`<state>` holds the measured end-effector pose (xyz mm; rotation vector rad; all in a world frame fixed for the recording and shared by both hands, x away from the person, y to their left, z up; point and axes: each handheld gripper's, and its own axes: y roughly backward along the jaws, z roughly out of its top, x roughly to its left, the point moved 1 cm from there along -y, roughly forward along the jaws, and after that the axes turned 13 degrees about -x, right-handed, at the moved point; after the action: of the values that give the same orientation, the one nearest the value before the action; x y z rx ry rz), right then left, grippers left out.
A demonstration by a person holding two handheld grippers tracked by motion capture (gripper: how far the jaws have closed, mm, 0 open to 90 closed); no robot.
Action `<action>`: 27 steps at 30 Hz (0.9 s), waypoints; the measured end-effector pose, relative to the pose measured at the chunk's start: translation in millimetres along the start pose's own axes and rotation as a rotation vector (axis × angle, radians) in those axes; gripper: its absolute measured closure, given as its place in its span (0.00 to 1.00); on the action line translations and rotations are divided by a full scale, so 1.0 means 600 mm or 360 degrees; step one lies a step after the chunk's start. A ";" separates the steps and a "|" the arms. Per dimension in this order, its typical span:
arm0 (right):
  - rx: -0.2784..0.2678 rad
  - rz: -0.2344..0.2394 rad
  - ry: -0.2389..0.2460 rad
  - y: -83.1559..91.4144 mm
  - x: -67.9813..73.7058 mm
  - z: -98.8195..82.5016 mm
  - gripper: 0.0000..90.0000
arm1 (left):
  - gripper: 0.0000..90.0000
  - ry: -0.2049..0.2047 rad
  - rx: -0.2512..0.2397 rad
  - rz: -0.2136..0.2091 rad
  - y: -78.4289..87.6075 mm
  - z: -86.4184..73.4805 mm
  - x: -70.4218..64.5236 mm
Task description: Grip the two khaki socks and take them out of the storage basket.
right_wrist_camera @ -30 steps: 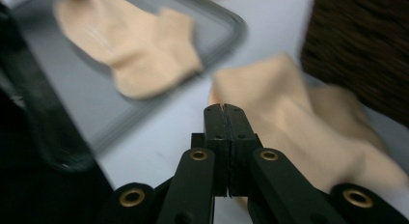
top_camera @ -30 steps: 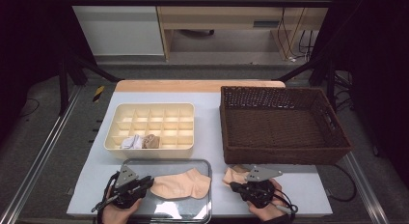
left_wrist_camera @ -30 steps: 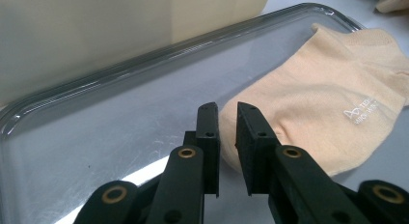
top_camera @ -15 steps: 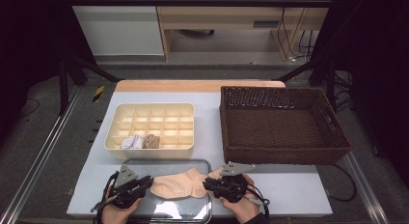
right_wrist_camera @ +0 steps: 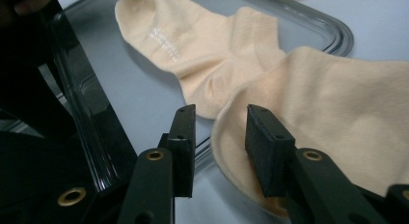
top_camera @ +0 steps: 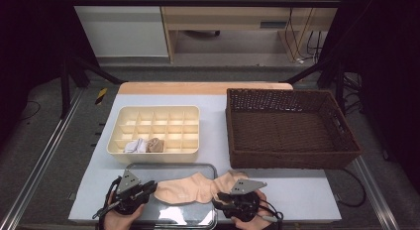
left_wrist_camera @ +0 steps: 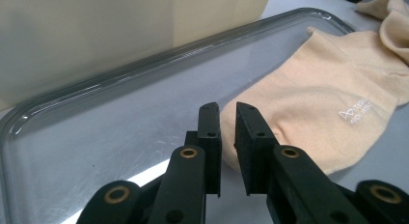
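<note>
A peach sock (top_camera: 181,190) lies flat in a clear glass tray (top_camera: 168,166). My left gripper (top_camera: 151,188) sits at its toe. In the left gripper view the jaws (left_wrist_camera: 227,113) stand a narrow gap apart, closed on the toe edge of this sock (left_wrist_camera: 318,98). A second peach sock (top_camera: 230,180) lies across the tray's right rim and overlaps the first one's cuff. My right gripper (top_camera: 220,195) is at its near edge. Its jaws (right_wrist_camera: 219,118) have just been opening, and the second sock's (right_wrist_camera: 337,103) rim lies loose between them.
A cream compartment box (top_camera: 153,126) behind the tray holds two rolled sock bundles (top_camera: 143,145) in its front row. An empty brown wicker basket (top_camera: 289,126) stands to the right. The table's front edge is right under both hands.
My right gripper carried the second sock leftward onto the tray's right rim, over the first sock's cuff, and its jaws opened. The left gripper stayed where it was.
</note>
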<state>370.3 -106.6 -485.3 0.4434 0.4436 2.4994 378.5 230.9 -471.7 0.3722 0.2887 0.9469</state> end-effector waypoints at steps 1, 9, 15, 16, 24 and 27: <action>0.0012 -0.0003 0.0019 -0.001 0.000 -0.001 0.75 | 0.89 0.0002 0.0001 0.0000 0.000 0.000 0.000; -0.0051 0.0017 -0.0020 -0.004 0.004 0.046 1.00 | 0.89 -0.0002 0.0016 -0.0002 -0.003 -0.001 -0.001; -0.0076 0.0005 -0.0101 -0.071 0.011 0.102 0.99 | 0.90 0.0010 0.0002 0.0010 -0.001 0.000 0.003; -0.0061 0.0000 -0.0126 -0.081 0.010 0.103 0.99 | 0.90 0.0009 0.0001 0.0011 -0.001 0.001 0.004; -0.0062 -0.0018 -0.0165 -0.118 0.000 0.090 0.86 | 0.87 0.0022 -0.0064 0.0001 0.005 0.014 0.002; -0.0155 -0.0030 -0.0151 -0.089 -0.007 0.099 0.84 | 0.86 0.0036 -0.0097 -0.0023 0.006 0.027 -0.002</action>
<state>422.4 -53.8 -454.6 0.5144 0.2864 2.4575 381.8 228.7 -455.5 0.3035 0.2820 0.9442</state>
